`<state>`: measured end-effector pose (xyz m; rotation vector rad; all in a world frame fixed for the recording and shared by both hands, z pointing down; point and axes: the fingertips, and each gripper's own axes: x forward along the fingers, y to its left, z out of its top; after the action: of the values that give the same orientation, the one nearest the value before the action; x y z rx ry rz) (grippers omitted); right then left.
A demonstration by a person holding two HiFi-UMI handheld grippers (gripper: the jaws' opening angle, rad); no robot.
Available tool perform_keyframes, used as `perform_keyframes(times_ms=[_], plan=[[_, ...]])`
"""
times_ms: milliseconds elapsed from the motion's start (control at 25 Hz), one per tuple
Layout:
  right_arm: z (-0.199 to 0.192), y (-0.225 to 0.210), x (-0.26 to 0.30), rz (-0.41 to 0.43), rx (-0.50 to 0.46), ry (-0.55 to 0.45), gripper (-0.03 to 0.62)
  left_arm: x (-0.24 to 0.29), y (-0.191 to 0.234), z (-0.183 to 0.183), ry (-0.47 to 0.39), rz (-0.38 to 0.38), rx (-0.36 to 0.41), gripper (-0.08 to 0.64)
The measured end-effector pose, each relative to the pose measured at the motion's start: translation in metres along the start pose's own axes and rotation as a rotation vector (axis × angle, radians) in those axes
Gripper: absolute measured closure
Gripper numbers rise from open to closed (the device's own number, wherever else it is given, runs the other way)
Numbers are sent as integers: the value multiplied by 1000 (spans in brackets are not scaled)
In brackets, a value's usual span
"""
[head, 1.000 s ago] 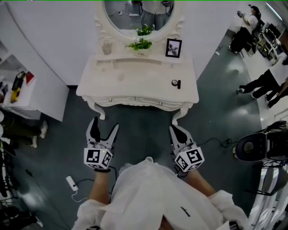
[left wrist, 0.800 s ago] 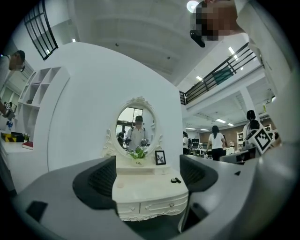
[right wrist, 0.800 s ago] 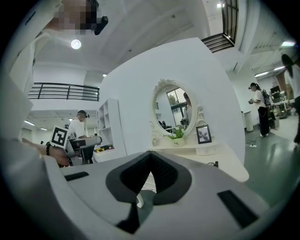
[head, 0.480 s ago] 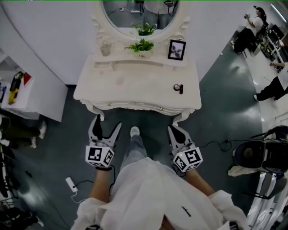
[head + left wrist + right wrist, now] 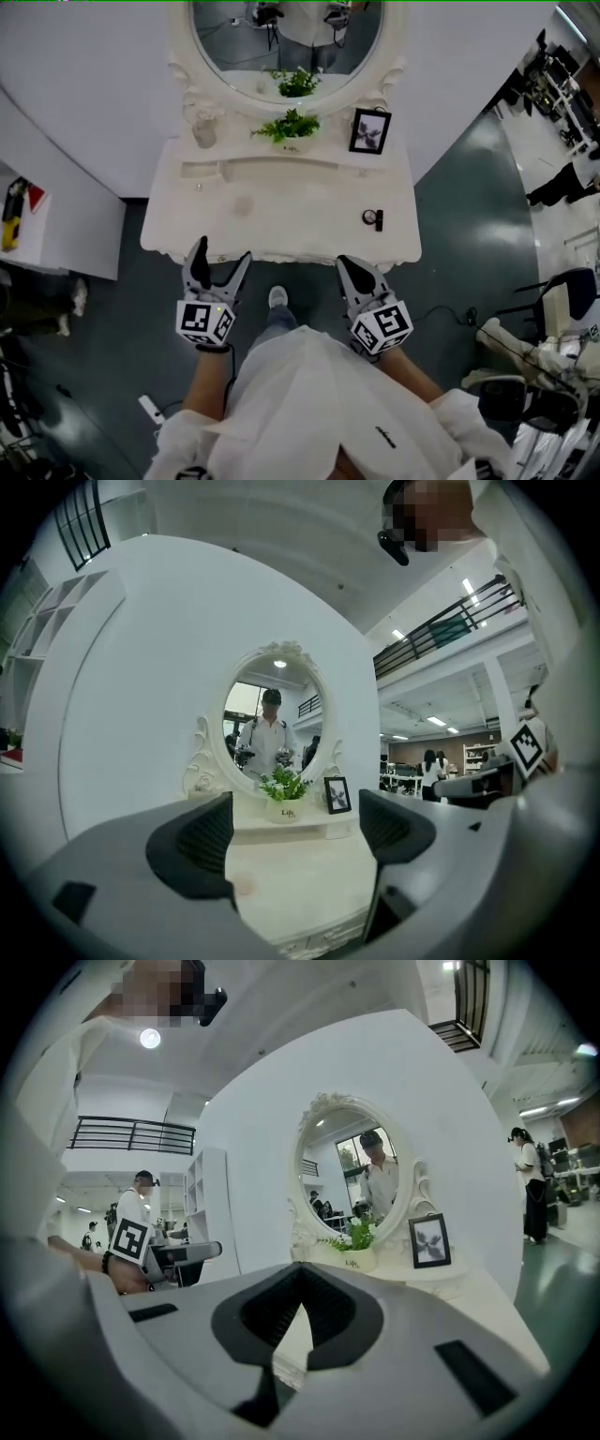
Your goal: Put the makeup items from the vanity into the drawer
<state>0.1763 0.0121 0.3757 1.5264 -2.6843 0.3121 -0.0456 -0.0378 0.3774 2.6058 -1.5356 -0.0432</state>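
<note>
White vanity bench [image 5: 281, 211] is standing against a curved white wall, on a dark grey-green floor [image 5: 459, 216]. Open-plan room: an office chair [image 5: 562, 291] is sitting at the far right, and a white shelf unit [image 5: 56, 225] is standing on the left.

Count on the bench:
- 1 oval mirror [image 5: 281, 42] rising at the back
- 1 picture frame [image 5: 370, 130] leaning right of centre
- 1 white pot [image 5: 286, 142] holding a green plant
- 1 glass jar [image 5: 204, 131] sitting back left, contents unreadable
- 2 makeup items lying right of centre, just beside each other: a round compact [image 5: 367, 217] and a black tube [image 5: 379, 221]

Both are lying on the bench top, well apart from either claw. Drawer fronts [image 5: 314, 937] are showing under the bench's front edge, sitting flush.

Left claw [image 5: 220, 255] is hovering at the front edge, left side, jaws spread wide with only bench top showing between them. Right claw [image 5: 345, 265] is hovering at the front edge below the makeup, jaw tips pressing together with nothing gripped. The person's shoe [image 5: 277, 297] is showing on the floor between the two claws.
</note>
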Motion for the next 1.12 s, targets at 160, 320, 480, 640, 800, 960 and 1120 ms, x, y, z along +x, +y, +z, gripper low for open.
perform_keyframes(times_ms=[160,320,480,640,800,960,1120], plan=[[10,-16,53,1,1,15,575,46,26,-4,53,-30,22,160],[7,-27,102,4,9,54,575,87,50,-16,115,-53,61,160],[-3,-36,149,10,26,102,575,122,76,-30,152,-63,42,160],[-10,-40,183,6,38,127,575,147,89,-43,197,-97,30,160],[-16,-51,214,0,37,124,575,171,98,-60,226,-127,21,160],[-26,-48,231,12,33,159,575,180,103,-76,263,-130,14,160],[-39,-42,247,42,17,192,575,187,106,-95,310,-127,1,160]])
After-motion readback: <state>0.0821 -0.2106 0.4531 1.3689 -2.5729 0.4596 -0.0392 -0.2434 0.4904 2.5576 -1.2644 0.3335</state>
